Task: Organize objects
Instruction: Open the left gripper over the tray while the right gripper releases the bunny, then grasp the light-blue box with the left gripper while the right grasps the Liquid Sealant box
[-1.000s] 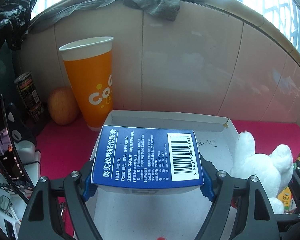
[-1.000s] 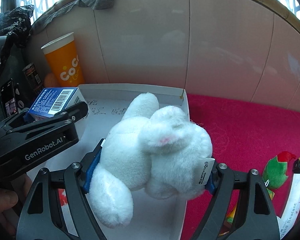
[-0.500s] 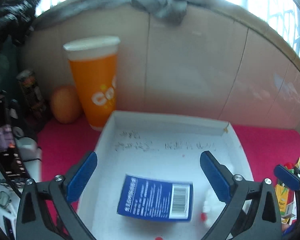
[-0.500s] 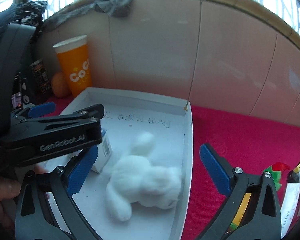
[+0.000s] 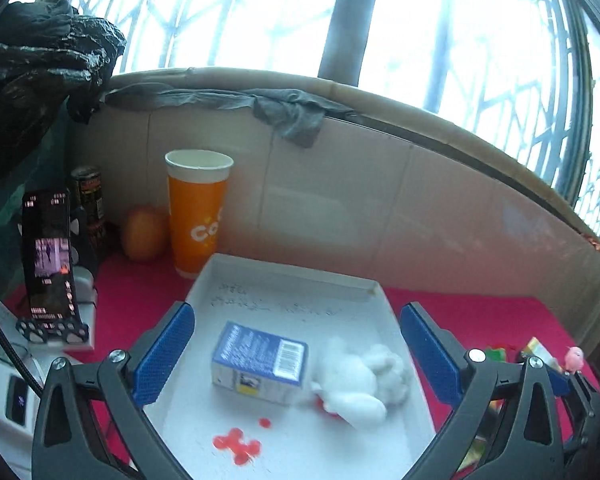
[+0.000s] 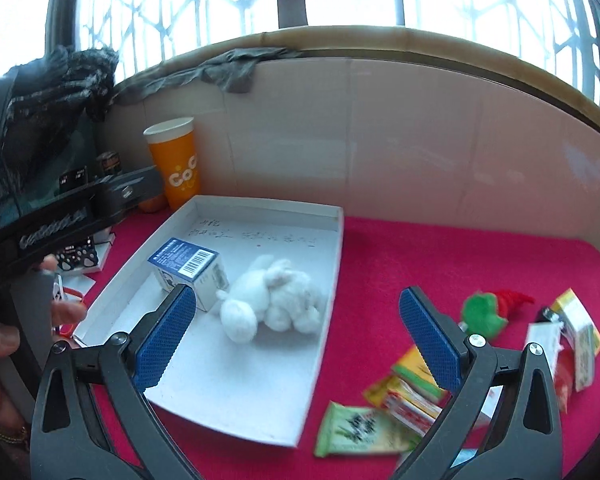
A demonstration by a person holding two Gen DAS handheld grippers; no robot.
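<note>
lying side by side in the white tray (image 6: 318, 344), the stiff, light blue box (image 6: 188, 266) and soft plush rabbit (image 6: 274, 300) sit released, both the left gripper (image 5: 296, 354) and right gripper (image 6: 296, 338) having just opened wide and empty; grip the box by its flat sides.

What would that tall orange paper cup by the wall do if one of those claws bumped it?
The orange cup would probably tip: it is tall, narrower at the base than at the rim, and stands upright on the red cloth. It looks like thin paper, so a squeeze might dent it. Whether it holds any drink, which would steady it, cannot be seen.
</note>
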